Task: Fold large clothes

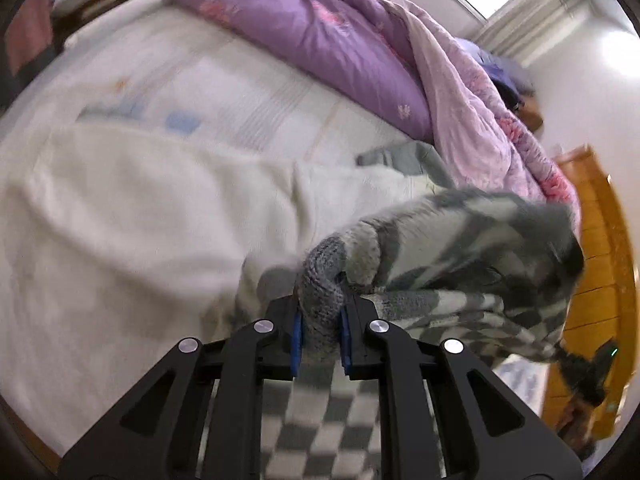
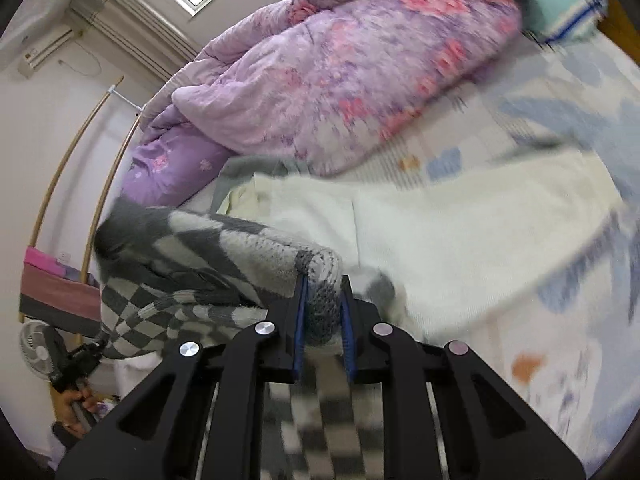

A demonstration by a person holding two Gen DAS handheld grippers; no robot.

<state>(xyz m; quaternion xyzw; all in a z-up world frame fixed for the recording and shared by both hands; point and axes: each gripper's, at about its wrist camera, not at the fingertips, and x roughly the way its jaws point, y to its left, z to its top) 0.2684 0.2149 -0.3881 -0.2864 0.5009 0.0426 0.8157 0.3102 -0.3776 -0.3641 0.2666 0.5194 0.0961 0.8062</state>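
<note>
- Left tool (image 1: 320,320) is clamped tight on a thick grey knit edge of the checkered sweater (image 1: 460,248). Looks like a cuff or a hem corner, hard to say with all the blur.
- Right tool (image 2: 324,312) has the same sort of bite, pads squeezing a bunched grey ribbed bit of that sweater (image 2: 192,256).
- So the sweater is slung between my two tools, up off the bed (image 1: 240,92). Most of it bags out to the right of the left tool and to the left of the right one, and a checkered flap hangs down under each.
- Ahead of both tools there's a white garment (image 2: 460,240) lying flat on the bed, and beyond that the purple quilt (image 2: 340,72) piled up.
- What could go wrong: each grip is only on a small rolled edge. Knit is stretchy and heavy, so a quick swing could drag it out of one set of pads, and then the whole thing drops crooked.
- The sagging middle might also land on the white garment and snag or rumple it.
- If my two grips aren't matching corners, the fold comes out skewed.
- In the right tool's view, my other hand (image 2: 76,404) is low to the left beside a fan (image 2: 40,350), so I'd mind that side on a wide sweep.
</note>
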